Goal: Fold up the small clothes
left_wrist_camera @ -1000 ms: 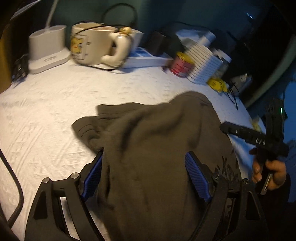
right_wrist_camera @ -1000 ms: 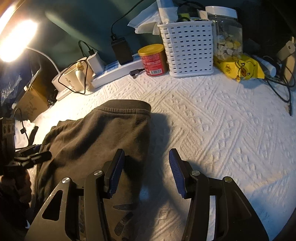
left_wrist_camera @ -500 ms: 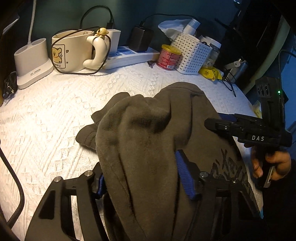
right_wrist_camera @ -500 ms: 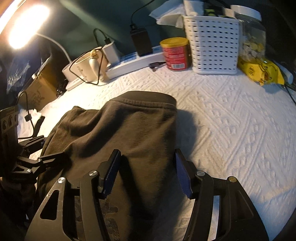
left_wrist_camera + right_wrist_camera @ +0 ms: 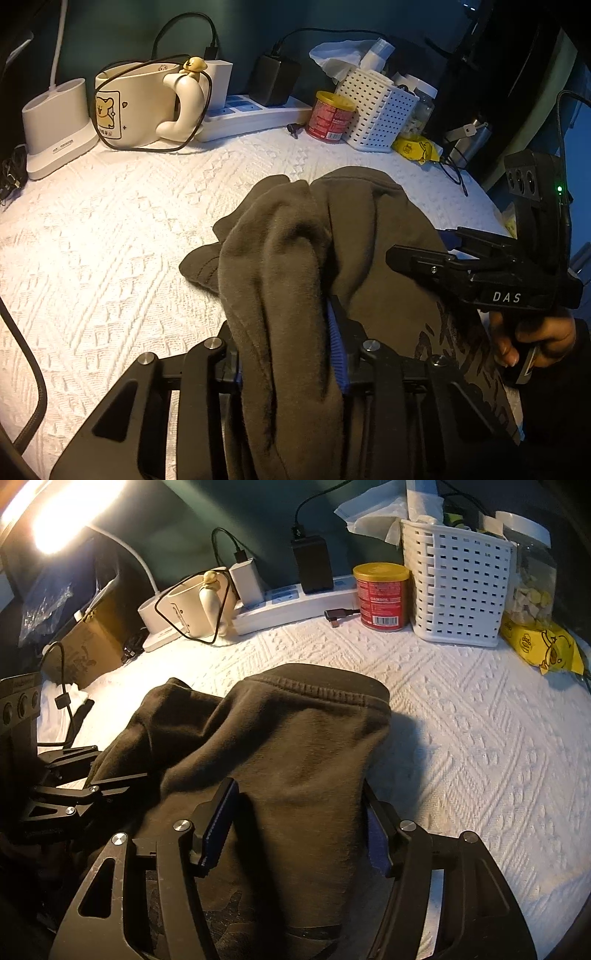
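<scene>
A dark olive-brown garment lies bunched on the white textured cloth. My left gripper has a thick ridge of its fabric gathered between the blue pads, and its jaws are still closing on it. In the right wrist view the garment runs flat between the fingers of my right gripper, whose jaws are opening, one pad on top of the fabric, the other at its right edge. A hand holds the right gripper at the garment's right side. The left gripper shows at the garment's left side.
Along the back stand a cream mug, a white power strip, a red can, a white basket and a yellow packet. A lamp base sits far left. A thick cable hangs at the left edge.
The left jaws have narrowed onto a fold of fabric, which now stands bunched up. The right gripper has slid left over the garment and its jaws have widened.
</scene>
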Demonstrator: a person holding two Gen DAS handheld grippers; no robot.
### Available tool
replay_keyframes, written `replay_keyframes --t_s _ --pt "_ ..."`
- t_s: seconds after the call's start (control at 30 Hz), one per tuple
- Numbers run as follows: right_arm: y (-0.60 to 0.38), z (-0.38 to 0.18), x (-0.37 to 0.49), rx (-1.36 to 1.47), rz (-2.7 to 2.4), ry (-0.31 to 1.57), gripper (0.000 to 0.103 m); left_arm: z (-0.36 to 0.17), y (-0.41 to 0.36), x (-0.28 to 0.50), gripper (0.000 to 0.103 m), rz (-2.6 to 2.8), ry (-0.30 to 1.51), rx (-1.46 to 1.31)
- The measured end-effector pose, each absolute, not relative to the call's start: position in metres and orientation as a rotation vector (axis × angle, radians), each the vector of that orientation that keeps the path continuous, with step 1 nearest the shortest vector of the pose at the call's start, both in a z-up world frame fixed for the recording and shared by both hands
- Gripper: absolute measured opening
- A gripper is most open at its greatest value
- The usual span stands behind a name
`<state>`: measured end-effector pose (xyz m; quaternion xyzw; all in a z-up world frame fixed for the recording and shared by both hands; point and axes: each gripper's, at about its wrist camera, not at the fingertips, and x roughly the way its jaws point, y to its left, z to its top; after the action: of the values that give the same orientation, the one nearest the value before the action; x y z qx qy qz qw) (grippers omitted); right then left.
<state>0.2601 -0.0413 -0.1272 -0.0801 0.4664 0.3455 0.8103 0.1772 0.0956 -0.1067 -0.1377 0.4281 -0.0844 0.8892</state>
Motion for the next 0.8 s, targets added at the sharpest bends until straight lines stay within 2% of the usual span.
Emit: replay_keyframes --t_s 0.37,0.47,0.53,0.57,0.63,0.8 --pt "-0.031 -0.13 0.254 -0.232 0.768 0.954 0.065 -0.107 0.093 0.179 0.03 -0.145 0.852 -0.268" --pt "-0.029 -0.13 0.252 -0.247 0.777 0.957 0.049 -0.107 0.091 0.179 0.025 -0.155 0.853 -0.266" --pt "-0.028 -0.13 0.252 -0.247 0.778 0.965 0.032 -0.107 0.089 0.178 0.024 -0.159 0.852 -0.253" --pt "-0.03 -0.13 0.252 -0.24 0.78 0.969 0.031 -0.107 0.088 0.178 0.024 -0.164 0.85 -0.247" --pt "-0.033 -0.128 0.253 -0.213 0.789 0.974 0.019 -0.106 0.085 0.178 0.023 -0.17 0.848 -0.236" --pt "-0.035 -0.124 0.25 -0.191 0.782 0.963 0.017 -0.104 0.081 0.176 0.022 -0.165 0.833 -0.225"
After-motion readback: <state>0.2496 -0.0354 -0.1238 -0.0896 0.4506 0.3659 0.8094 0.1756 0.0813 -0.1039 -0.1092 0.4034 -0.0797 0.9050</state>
